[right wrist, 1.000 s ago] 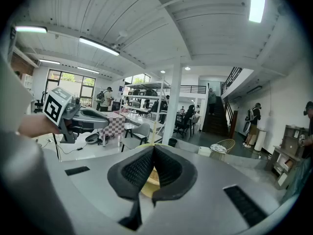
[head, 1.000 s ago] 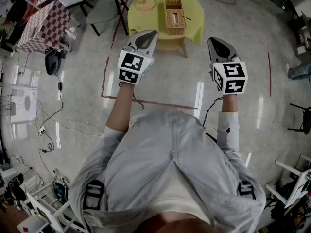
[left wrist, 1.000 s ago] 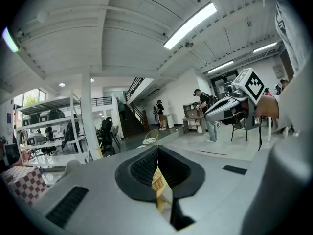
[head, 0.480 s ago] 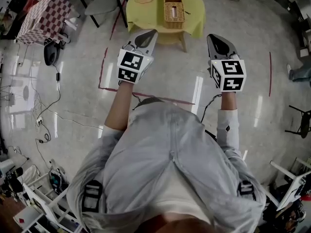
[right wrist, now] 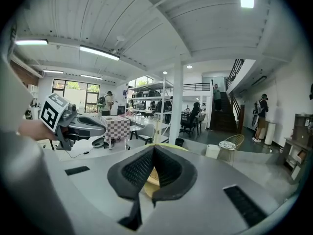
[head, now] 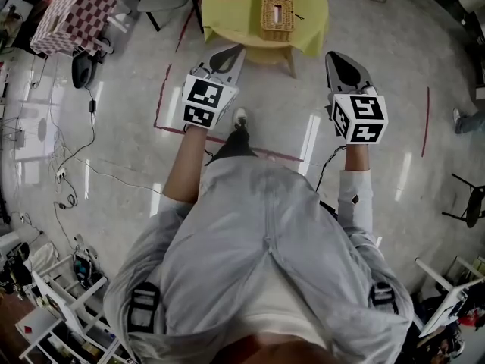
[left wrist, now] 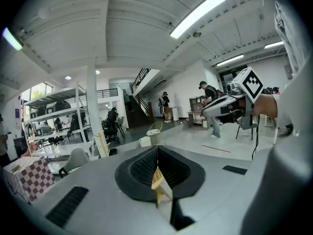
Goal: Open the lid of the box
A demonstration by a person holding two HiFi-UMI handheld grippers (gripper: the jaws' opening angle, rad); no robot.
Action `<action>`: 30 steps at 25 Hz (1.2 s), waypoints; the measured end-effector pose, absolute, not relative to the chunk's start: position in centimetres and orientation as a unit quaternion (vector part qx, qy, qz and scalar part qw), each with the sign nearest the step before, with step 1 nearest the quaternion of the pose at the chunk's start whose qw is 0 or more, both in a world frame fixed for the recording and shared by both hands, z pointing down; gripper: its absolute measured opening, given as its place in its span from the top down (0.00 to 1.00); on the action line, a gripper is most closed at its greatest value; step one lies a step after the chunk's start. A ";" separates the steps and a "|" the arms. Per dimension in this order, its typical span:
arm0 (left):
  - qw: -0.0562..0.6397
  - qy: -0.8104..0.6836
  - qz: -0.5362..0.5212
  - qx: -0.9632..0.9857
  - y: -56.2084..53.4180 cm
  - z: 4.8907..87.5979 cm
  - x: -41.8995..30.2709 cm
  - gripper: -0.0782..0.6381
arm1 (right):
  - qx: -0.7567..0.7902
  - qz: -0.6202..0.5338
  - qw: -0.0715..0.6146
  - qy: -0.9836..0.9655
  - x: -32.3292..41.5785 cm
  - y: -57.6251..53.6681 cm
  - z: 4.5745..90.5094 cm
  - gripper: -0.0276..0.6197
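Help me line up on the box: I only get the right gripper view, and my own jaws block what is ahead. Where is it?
Observer: In the head view the wicker box stands on the round yellow table, ahead, between the two grippers' lines.
Operator: Is either gripper touching it?
Observer: No. The left gripper and right gripper are both held on the near side of the table, apart from the box.
Operator: Left jaws?
Observer: Closed, pads meeting, per the left gripper view.
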State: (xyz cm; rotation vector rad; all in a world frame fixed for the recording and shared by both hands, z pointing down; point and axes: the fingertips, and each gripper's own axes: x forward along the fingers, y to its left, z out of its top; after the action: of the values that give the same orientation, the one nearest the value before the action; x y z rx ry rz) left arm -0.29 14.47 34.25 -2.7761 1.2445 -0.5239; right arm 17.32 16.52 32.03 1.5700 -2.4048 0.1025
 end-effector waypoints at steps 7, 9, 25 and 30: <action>0.010 0.399 -0.175 -0.900 9.6 36.2 -0.2 0.85 | 0.541 0.039 0.141 -0.828 17.7 12.2 33.1 0.92; 0.008 0.395 -0.175 -0.902 7.6 36.6 0.0 0.85 | 0.541 0.043 0.145 -0.827 17.7 10.4 33.5 0.92; 0.001 0.354 -0.158 -0.922 -12.1 36.6 -0.4 0.85 | 0.568 0.063 0.169 -0.803 16.4 -7.0 33.3 0.92; -0.015 0.342 -0.161 -0.926 -16.7 37.8 -0.2 0.85 | 0.585 0.085 0.177 -0.787 17.1 -11.4 34.5 0.92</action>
State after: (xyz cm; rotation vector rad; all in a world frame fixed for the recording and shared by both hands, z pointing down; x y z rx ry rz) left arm -0.17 -16.68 37.78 -2.9357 1.0850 -0.5098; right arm 17.05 -11.36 34.49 1.6559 -2.2269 0.2393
